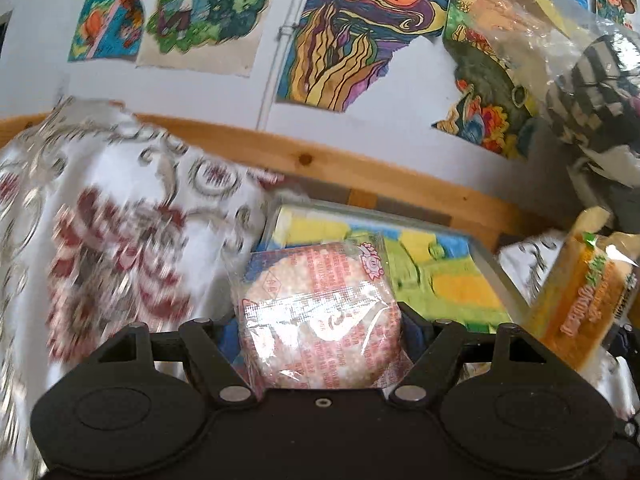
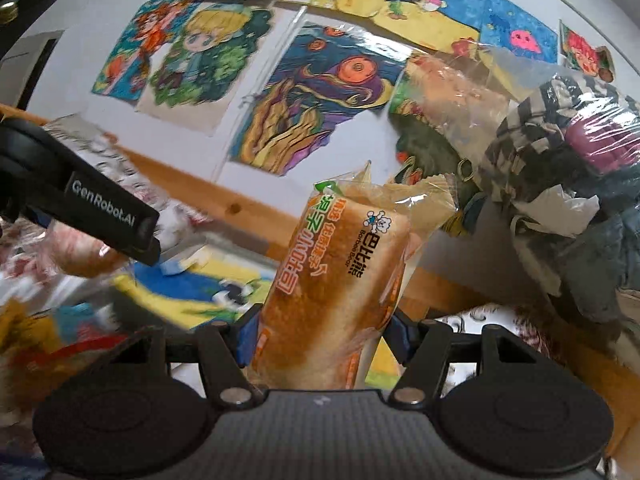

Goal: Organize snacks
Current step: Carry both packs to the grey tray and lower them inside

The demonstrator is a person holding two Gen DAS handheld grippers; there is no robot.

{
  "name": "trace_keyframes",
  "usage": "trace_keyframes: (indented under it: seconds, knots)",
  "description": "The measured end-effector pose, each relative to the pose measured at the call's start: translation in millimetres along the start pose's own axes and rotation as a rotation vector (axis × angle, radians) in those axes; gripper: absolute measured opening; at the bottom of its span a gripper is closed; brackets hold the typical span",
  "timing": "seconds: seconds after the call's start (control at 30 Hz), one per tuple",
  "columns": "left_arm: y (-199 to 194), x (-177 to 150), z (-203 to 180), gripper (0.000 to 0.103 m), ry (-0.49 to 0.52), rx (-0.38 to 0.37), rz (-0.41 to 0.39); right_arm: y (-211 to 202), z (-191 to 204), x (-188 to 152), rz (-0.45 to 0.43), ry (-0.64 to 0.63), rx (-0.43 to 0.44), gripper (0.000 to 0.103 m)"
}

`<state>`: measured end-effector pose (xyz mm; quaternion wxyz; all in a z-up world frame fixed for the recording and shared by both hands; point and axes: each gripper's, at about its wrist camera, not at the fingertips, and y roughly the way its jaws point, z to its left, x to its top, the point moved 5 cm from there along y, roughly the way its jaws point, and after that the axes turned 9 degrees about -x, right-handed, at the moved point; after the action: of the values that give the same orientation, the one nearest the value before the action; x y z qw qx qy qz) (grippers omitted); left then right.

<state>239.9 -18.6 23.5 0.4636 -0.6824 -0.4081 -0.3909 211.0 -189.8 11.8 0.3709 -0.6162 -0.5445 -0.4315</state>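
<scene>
While claws [image 1: 320, 320] [image 2: 320, 332] grip snacks, clutter [image 2: 560, 200] surrounds

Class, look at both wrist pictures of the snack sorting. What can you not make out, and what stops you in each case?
- Left wrist view: the patterned cloth is motion-blurred, so its design is unclear.
- Left wrist view: the round cake packet in the left tongs has print too small to read.
- Right wrist view: the base of the bread packet is hidden behind the right tongs.
- Right wrist view: the lower left corner is blurred beyond recognition.
</scene>
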Motion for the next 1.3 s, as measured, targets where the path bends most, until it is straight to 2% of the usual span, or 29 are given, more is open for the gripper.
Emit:
trace_keyframes:
  seconds: [0.23, 0.43, 0.73, 1.0, 1.07, 1.13, 1.23, 1.3]
  knots:
    - [77, 31, -8, 0.076, 0.006, 0.028, 0.003, 71, -14, 2, -0.043, 0.099, -0.056, 0.067]
    - [133, 35, -16, 0.076, -0.014, 0.033, 0.053, 114, -18, -12, 0.019, 0.199, -0.044, 0.067]
    - [172, 18, -19, 0.076, 0.000, 0.013, 0.154, 143, -15, -39, 0.181, 0.284, 0.020, 0.067]
    - [185, 6, -11, 0.076, -0.054, -0.006, 0.196, 148, -14, -46, 0.234, 0.298, 0.044, 0.068]
    - [188, 5, -8, 0.077, -0.072, -0.017, 0.215, 149, -12, -46, 0.239, 0.291, 0.043, 0.073]
    - [190, 3, -6, 0.078, -0.078, -0.019, 0.232, 150, -11, -48, 0.242, 0.286, 0.034, 0.085]
    - [190, 3, -3, 0.080, -0.087, -0.015, 0.241, 147, -12, -45, 0.231, 0.280, 0.033, 0.089]
    - [186, 5, -1, 0.086, -0.095, -0.010, 0.238, 145, -13, -43, 0.231, 0.272, 0.026, 0.094]
